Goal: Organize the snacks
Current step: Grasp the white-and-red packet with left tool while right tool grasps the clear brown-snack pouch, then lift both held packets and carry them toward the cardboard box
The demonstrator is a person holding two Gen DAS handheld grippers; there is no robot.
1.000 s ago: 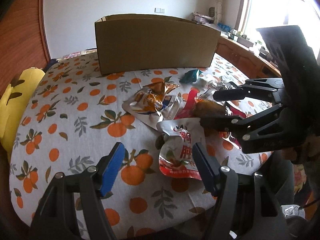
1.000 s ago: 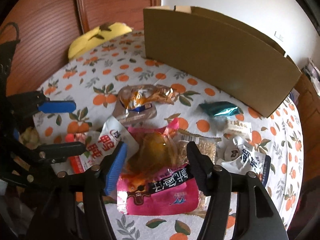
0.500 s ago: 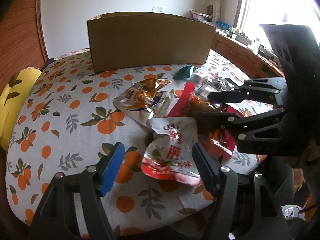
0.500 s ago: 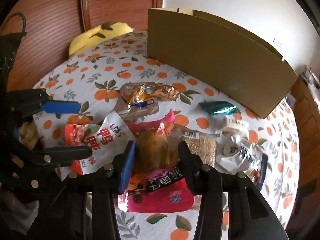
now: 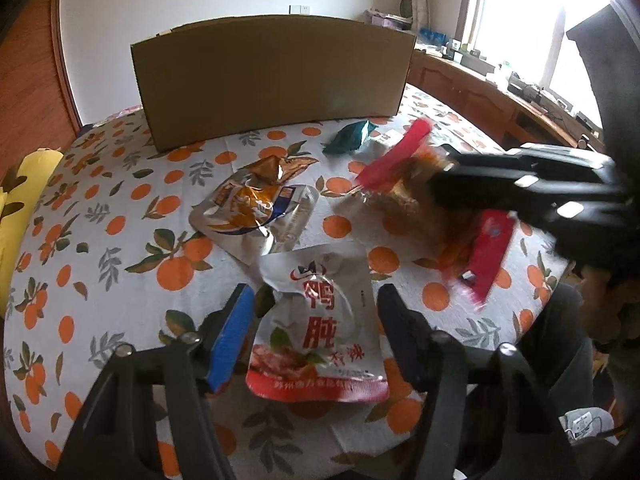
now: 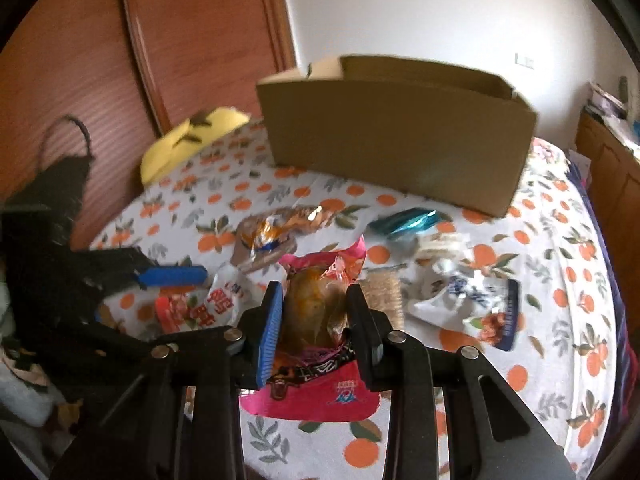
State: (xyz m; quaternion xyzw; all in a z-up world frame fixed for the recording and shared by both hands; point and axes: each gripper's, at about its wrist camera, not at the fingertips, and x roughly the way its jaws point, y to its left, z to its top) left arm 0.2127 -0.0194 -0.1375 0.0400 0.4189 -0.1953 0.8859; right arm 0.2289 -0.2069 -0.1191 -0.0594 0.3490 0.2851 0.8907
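Pinching pink snack pack (lifted) — right gripper

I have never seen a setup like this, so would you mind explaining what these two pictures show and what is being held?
There is no robot here: a person holds a two-finger gripper in each hand, each with a wide-angle camera looking along its fingers.

In the left camera's picture, the left gripper stands open around a white and red snack pouch lying on the orange-patterned tablecloth; its jaws are closing.

In the right camera's picture, the right gripper is closing on a pink snack packet, and the pads already press it.

Other snacks lie loose, including an orange wrapper and a teal wrapper. Behind them stands an open cardboard box.
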